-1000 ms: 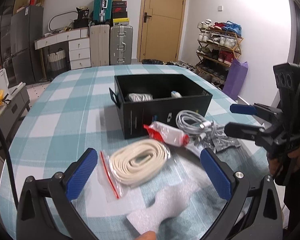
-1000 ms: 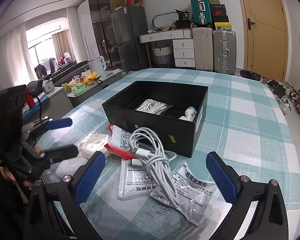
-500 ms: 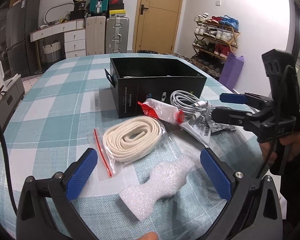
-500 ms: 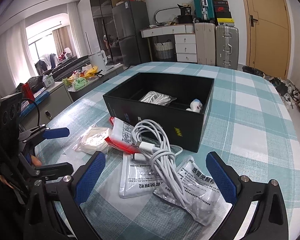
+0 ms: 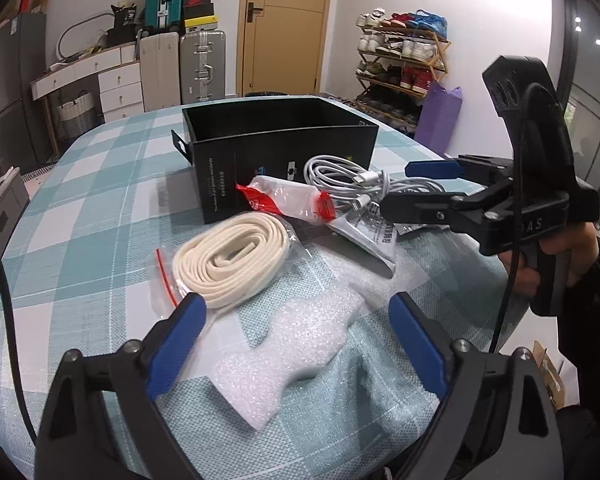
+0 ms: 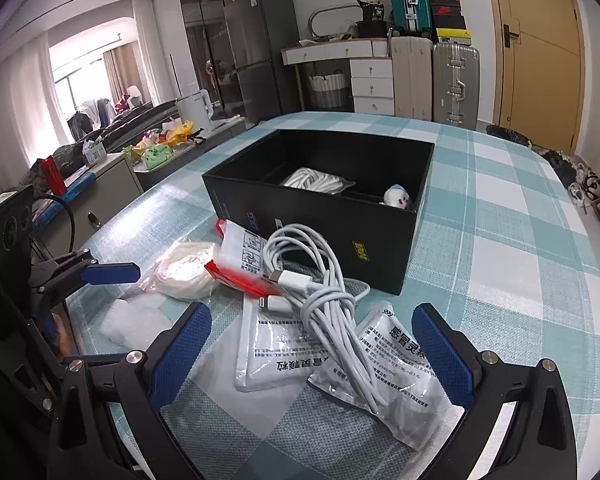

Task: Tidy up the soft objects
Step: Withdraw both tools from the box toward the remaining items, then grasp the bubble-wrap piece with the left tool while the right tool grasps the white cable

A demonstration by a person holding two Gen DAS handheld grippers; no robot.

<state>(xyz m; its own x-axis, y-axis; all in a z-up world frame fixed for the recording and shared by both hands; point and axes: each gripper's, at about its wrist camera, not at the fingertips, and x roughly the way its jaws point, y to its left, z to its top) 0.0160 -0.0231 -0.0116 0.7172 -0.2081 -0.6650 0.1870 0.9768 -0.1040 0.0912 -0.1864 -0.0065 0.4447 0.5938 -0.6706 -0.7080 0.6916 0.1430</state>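
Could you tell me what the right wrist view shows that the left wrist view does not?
Only the right wrist view looks into the black box: a bagged white cord and a small white toy lie inside. It also shows two medicine sachets in full.

Only the left wrist view shows the whole foam piece between the open left gripper, whose jaws have just been closing, not touching it.

Both show the cream strap, red-and-white packet, white cable and open right gripper.
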